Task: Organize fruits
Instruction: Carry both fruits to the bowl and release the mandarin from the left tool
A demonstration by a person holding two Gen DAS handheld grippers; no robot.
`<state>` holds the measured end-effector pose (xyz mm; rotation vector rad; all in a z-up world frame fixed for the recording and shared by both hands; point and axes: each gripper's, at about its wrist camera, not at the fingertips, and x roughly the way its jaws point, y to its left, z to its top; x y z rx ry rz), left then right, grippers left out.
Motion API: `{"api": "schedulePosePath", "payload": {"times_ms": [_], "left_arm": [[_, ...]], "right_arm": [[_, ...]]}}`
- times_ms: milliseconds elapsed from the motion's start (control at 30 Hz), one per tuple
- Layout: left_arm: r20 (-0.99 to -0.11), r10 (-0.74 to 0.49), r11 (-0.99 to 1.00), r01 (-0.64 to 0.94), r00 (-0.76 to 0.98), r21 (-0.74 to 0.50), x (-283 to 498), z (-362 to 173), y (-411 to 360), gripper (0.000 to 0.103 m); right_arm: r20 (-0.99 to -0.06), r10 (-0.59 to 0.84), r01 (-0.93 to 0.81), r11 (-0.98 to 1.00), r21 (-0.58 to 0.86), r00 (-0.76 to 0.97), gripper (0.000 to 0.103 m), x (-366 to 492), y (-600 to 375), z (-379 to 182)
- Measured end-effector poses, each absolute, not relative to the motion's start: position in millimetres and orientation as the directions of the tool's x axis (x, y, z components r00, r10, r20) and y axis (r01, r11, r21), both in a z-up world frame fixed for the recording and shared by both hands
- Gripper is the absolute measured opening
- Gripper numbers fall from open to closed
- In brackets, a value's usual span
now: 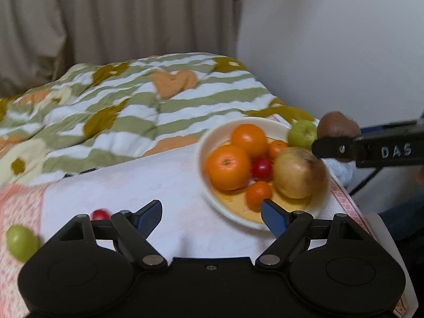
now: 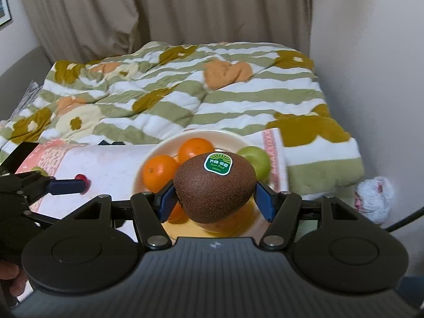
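Bowl [image 1: 212, 198]: already loaded with oranges [image 1: 228, 167], apple [image 1: 299, 172], red fruit.
Right gripper [image 2: 214, 198]: clamped on kiwi [image 2: 214, 185], above bowl, not yet dropped.
Left gripper [image 1: 212, 214]: wide, empty.
Left outside: green fruit [image 1: 21, 242], red one [image 1: 100, 215] on cloth [image 1: 148, 185]; green one [image 1: 302, 132] behind bowl.

White-clothed table [image 1: 164, 185], fruit bowl [image 1: 212, 193], green fruit [image 1: 21, 241], red fruit [image 1: 100, 214]

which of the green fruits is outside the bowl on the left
The grape-like green fruit at the cloth's left edge, beside the red one. The other green fruit sits behind the bowl.
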<state>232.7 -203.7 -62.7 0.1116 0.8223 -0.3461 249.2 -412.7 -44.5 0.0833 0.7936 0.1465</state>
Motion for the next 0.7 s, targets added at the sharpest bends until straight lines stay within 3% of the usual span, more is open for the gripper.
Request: {"api": "schedulePosePath", "payload": {"times_ms": [367,700], "left_arm": [[-0.716,-0.166,0.981,0.186,0.678,-0.052,220,-51,-153,0.086],[-0.728,-0.129,0.989,0.136,0.673,-0.05,208,-55,-134,0.086]], "right_arm": [[-0.708,0.174,-0.276,0.961,-0.031,0.684,0.078,259,-343,-71],[-0.704,0.133,-0.337,0.928,-0.158,0.698,0.078,260,-311,-108]]}}
